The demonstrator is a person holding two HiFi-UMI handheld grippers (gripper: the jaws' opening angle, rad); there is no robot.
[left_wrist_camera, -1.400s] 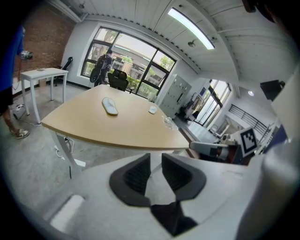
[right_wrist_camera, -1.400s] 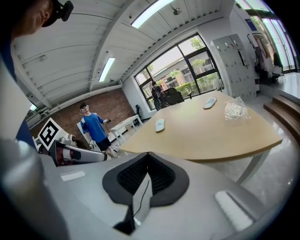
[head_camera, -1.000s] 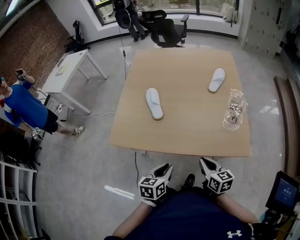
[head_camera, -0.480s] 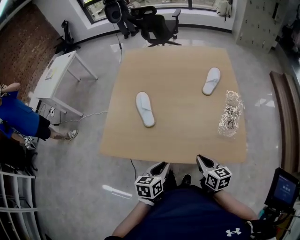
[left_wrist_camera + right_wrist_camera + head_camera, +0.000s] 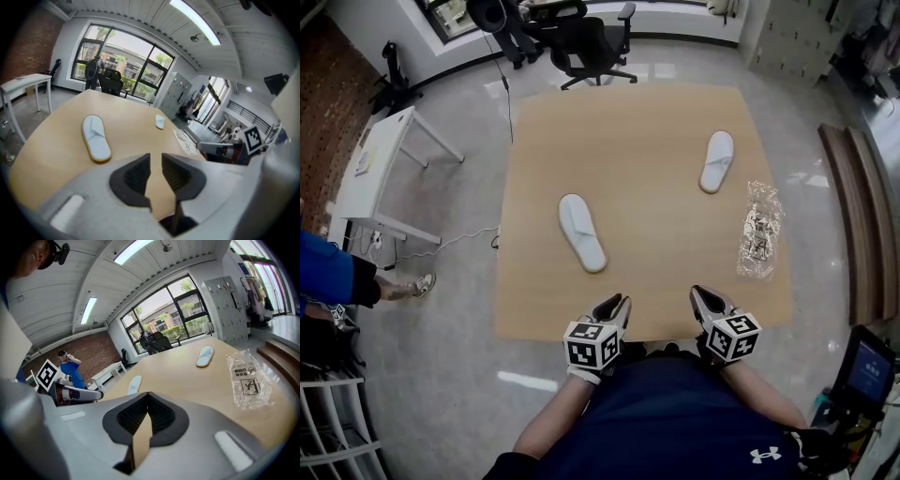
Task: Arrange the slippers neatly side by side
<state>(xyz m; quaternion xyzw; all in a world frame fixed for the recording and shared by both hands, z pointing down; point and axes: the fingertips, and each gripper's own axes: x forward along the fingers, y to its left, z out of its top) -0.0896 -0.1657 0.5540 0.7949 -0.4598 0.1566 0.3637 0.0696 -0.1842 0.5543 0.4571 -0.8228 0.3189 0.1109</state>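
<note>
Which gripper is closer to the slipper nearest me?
Left. The left gripper hovers at the table's near edge, just short of the near slipper and slightly to its right; the right gripper is at the same edge, farther right.

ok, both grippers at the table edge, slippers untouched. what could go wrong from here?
1. The far slipper lies well across the table, angled differently from the near slipper; a long reach may give a skewed grip.
2. The plastic bag lies beside the path from the right gripper to that slipper; it could get dragged along.
3. The right gripper is shut, the left gripper barely open; both likely need opening wider first.
</note>
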